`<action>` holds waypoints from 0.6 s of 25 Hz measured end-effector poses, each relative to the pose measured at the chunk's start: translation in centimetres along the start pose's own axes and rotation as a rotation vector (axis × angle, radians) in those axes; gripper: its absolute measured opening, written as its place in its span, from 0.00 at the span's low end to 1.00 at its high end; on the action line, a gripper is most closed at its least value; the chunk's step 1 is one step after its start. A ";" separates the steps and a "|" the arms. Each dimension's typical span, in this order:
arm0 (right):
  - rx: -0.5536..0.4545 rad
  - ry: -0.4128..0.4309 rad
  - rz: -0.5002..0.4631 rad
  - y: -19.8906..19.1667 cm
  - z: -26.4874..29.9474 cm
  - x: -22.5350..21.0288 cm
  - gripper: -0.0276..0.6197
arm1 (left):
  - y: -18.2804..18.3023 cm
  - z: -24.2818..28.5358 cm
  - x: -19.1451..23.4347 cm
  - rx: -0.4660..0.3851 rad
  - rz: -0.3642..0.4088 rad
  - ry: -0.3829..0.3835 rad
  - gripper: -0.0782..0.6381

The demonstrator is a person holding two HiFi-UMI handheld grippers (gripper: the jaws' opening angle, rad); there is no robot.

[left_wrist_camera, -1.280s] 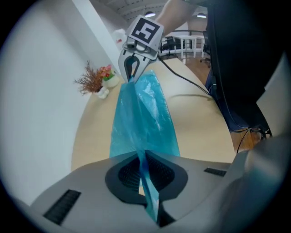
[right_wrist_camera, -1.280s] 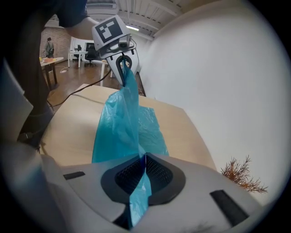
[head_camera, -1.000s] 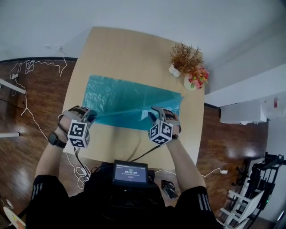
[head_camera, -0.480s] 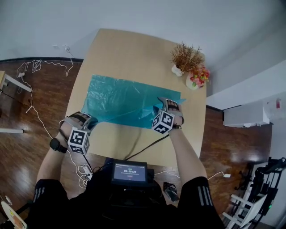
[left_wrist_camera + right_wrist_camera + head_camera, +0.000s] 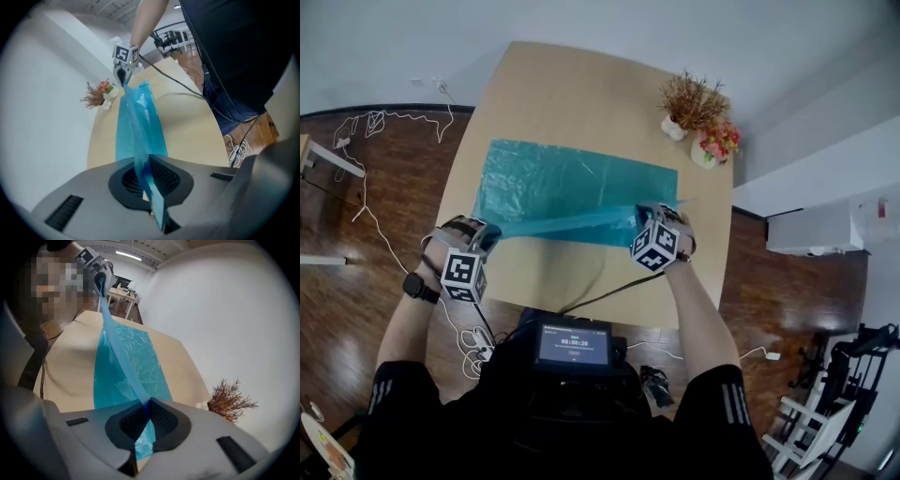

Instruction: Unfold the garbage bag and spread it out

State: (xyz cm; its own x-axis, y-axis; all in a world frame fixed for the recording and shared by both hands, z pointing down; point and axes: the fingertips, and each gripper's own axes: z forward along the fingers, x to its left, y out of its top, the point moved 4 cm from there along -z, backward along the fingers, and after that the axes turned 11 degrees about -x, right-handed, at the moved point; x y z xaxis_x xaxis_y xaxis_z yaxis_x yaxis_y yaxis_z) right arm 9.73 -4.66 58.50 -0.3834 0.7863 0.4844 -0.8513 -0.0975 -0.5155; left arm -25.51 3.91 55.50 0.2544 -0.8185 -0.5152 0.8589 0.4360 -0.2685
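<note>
A teal garbage bag [image 5: 572, 183] lies flat on the wooden table [image 5: 581, 84]. Its near edge is lifted and pulled into a taut band between both grippers. My left gripper [image 5: 487, 234] is shut on the band's left end; in the left gripper view the film [image 5: 138, 126] is pinched between the pads [image 5: 147, 180]. My right gripper [image 5: 649, 216] holds the right end. Its jaws have just closed, and the bag [image 5: 126, 362] sits clamped between them [image 5: 147, 411]. Each gripper view shows the other gripper at the far end of the band [image 5: 123, 82] [image 5: 99, 284].
A dried plant in a white pot [image 5: 694, 98] and a pot of flowers [image 5: 717, 145] stand at the table's far right corner. A black cable [image 5: 600, 295] crosses the near table edge. White cables [image 5: 366, 131] lie on the wood floor at left.
My right gripper has slid right along the bag's near edge and shut on it. The left gripper has drawn leftward. The loose fold is now a tight band between them.
</note>
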 end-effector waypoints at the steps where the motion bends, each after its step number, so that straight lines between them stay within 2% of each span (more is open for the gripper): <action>1: -0.012 -0.013 -0.004 0.3 -0.8 0.2 0.07 | -0.1 -0.1 -0.2 0.002 -0.009 0.006 0.11; 7: -0.058 -0.043 -0.023 1.7 -5.9 3.2 0.07 | 0.1 -0.8 -3.0 -0.007 -0.059 0.018 0.11; 11: -0.063 -0.027 -0.021 1.5 -8.6 6.8 0.08 | 0.9 -1.3 -5.4 -0.019 -0.112 -0.018 0.11; 15: -0.048 0.006 -0.003 0.1 -10.1 10.7 0.08 | 2.3 -1.7 -7.2 -0.044 -0.190 -0.001 0.11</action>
State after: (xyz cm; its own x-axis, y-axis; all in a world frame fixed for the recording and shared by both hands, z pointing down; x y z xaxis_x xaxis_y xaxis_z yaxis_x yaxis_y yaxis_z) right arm 9.12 9.88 56.50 -0.3789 0.7901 0.4818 -0.8339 -0.0658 -0.5479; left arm -26.16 11.41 57.16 0.0902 -0.8879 -0.4511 0.8715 0.2896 -0.3957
